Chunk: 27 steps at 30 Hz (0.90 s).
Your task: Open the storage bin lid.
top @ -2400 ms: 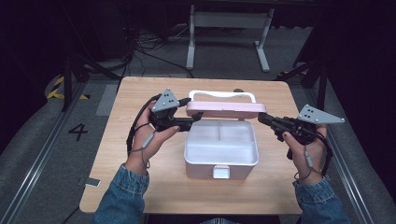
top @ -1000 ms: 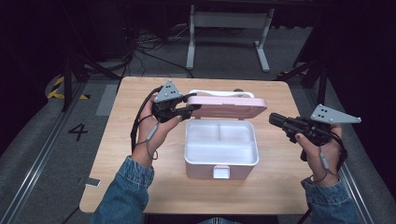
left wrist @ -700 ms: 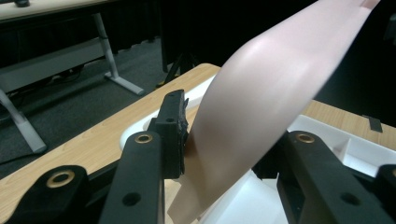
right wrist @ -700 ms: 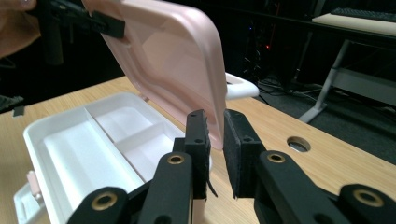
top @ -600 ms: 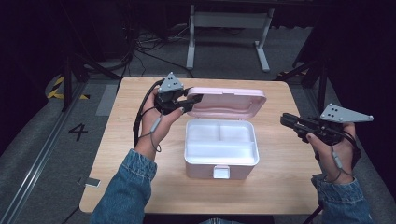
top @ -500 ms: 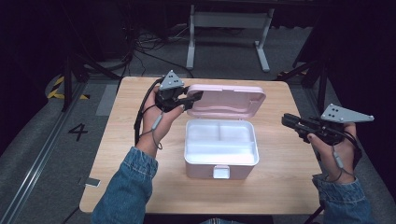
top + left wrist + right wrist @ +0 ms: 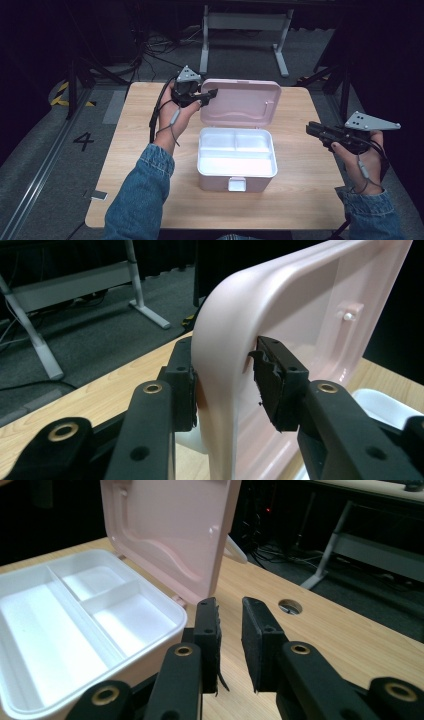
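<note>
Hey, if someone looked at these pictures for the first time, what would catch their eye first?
Probably the pink lid of the box standing raised at the middle of the wooden table, with the left gripper clamped on its left edge. Below it the white tray lies bare, split into three compartments. At the right, the right gripper hangs apart from the box, its jaws slightly parted with nothing between them.

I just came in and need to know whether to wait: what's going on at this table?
A person is opening a storage box on the wooden table. The left gripper is clamped on the edge of the pink lid, holding it tilted up. The white tray inside has three compartments with nothing in them. The right gripper hangs off to the side with nothing between its parted jaws.
</note>
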Motion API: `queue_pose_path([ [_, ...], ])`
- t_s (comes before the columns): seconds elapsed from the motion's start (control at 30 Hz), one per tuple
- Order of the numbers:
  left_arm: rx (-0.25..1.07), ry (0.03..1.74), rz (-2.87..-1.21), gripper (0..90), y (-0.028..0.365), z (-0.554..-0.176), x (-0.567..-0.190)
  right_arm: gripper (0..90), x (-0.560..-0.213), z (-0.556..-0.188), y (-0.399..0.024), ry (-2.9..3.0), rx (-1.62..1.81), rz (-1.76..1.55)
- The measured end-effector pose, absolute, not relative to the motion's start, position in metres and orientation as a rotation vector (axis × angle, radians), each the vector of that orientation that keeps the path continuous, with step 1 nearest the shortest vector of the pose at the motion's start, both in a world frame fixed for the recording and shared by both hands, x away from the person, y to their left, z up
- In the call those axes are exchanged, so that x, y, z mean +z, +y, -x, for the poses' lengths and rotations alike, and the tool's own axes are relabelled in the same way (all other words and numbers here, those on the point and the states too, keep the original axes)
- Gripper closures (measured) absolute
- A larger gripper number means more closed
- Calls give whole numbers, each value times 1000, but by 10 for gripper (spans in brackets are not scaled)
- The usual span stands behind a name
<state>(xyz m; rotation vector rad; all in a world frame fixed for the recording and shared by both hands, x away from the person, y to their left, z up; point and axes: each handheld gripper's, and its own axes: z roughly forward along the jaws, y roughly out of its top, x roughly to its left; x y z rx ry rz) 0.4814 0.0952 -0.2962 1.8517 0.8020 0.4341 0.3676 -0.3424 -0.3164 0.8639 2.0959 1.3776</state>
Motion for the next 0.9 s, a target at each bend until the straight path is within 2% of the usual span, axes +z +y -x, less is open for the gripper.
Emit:
queue_pose_path([
  [0.77,336,926,-1859,584,93,-533,-318,766,-328,-349,-368,2070,1322,-964],
  [0.9,360,943,-1867,593,95,-540,-324,765,-331,-346,-370,2074,1309,-973],
])
